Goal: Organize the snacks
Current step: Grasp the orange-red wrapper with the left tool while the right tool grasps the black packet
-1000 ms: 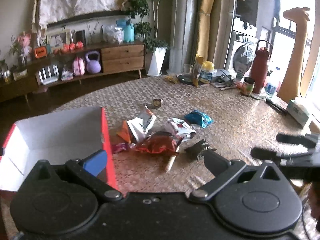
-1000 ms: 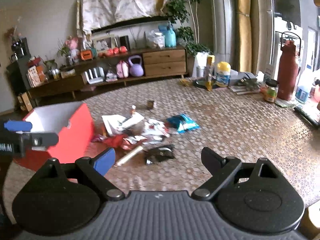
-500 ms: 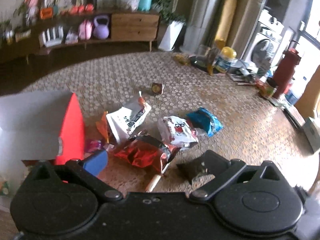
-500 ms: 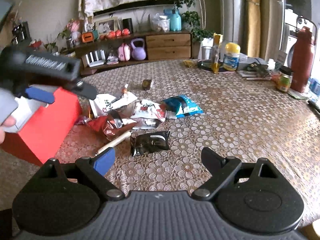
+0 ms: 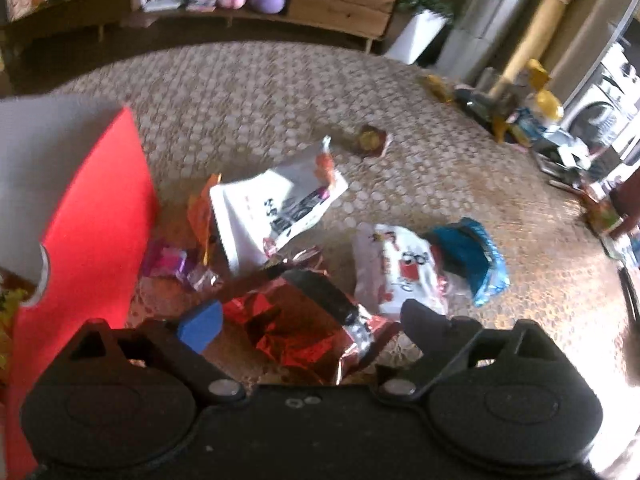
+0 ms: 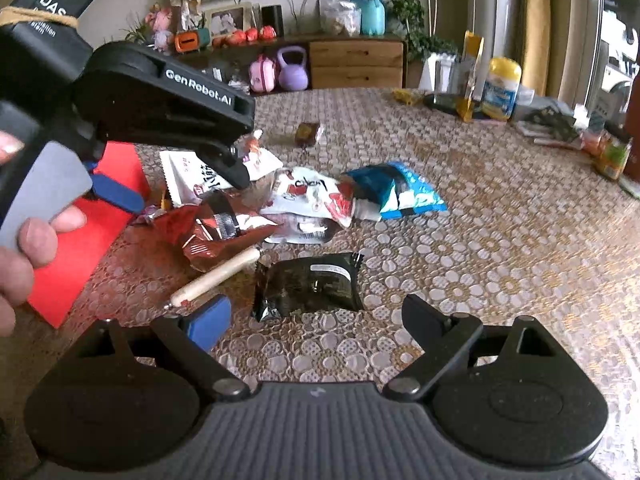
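A pile of snack packets lies on the patterned tablecloth (image 6: 500, 240) beside a red box (image 5: 96, 216). My left gripper (image 5: 308, 320) is open just above a shiny red packet (image 5: 296, 328); from the right wrist view it (image 6: 188, 188) hovers over that red packet (image 6: 216, 232). Around it lie a white packet (image 5: 272, 208), a white-and-red packet (image 5: 396, 268), a blue packet (image 5: 468, 256) and a pink packet (image 5: 172, 260). My right gripper (image 6: 312, 320) is open and empty just before a black packet (image 6: 308, 284). A wrapped stick (image 6: 216, 276) lies left of it.
A small brown sweet (image 6: 308, 132) lies alone farther back. Bottles, a yellow-lidded tub (image 6: 502, 88) and papers crowd the table's far right. A wooden sideboard (image 6: 356, 64) stands behind the table.
My left gripper has dropped and tipped down over the pile, closing in on the red packet. My right gripper has moved forward towards the black packet.
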`<state>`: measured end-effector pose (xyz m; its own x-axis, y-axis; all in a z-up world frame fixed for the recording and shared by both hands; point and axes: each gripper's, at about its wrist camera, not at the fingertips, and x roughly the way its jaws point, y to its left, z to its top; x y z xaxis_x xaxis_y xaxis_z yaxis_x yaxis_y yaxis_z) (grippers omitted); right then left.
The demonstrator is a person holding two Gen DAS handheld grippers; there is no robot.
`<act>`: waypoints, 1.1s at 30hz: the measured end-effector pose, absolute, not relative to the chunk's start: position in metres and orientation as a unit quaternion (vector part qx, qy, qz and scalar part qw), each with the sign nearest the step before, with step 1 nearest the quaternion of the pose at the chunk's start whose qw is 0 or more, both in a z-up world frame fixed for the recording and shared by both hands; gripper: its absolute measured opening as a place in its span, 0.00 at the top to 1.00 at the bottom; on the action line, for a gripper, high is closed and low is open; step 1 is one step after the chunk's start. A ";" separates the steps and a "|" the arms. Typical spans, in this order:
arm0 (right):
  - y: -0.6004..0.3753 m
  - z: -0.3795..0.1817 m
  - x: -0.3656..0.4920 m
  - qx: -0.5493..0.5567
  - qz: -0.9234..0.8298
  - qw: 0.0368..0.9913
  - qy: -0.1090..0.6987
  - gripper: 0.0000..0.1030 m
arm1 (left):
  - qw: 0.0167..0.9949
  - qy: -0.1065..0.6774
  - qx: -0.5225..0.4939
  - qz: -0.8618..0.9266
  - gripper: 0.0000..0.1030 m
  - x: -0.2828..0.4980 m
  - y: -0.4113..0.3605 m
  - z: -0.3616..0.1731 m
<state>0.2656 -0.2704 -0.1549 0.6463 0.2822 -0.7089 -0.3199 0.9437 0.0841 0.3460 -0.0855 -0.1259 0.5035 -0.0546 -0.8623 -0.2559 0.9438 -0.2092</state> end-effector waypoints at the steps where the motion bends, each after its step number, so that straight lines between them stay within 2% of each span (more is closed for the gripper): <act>1: -0.269 -0.157 0.269 -0.022 0.167 0.905 0.390 0.10 | 0.850 0.498 -0.162 0.060 0.09 0.348 -0.085 -0.129; 10: -0.255 -0.170 0.288 -0.031 0.171 0.897 0.406 0.10 | 0.843 0.503 -0.176 0.065 0.15 0.356 -0.080 -0.141; 13: -0.253 -0.173 0.292 -0.033 0.166 0.896 0.411 0.19 | 0.844 0.503 -0.177 0.063 0.22 0.357 -0.079 -0.142; 15: -0.252 -0.175 0.295 -0.032 0.158 0.894 0.417 0.29 | 0.844 0.501 -0.182 0.060 0.30 0.356 -0.078 -0.141; 17: -0.253 -0.177 0.295 -0.028 0.154 0.894 0.419 0.33 | 0.847 0.496 -0.183 0.055 0.38 0.355 -0.078 -0.139; 18: -0.253 -0.176 0.294 -0.025 0.153 0.895 0.418 0.40 | 0.849 0.494 -0.183 0.052 0.42 0.355 -0.079 -0.138; 20: -0.254 -0.176 0.293 -0.025 0.150 0.896 0.417 0.42 | 0.852 0.489 -0.182 0.050 0.52 0.353 -0.080 -0.136; 21: -0.254 -0.175 0.293 -0.026 0.147 0.897 0.417 0.47 | 0.853 0.487 -0.181 0.050 0.54 0.353 -0.080 -0.135; 24: -0.255 -0.173 0.290 -0.021 0.143 0.898 0.417 0.48 | 0.853 0.487 -0.181 0.047 0.60 0.349 -0.079 -0.134; 33: -0.258 -0.150 0.265 -0.016 0.147 0.903 0.404 0.48 | 0.856 0.481 -0.187 0.033 0.61 0.325 -0.072 -0.122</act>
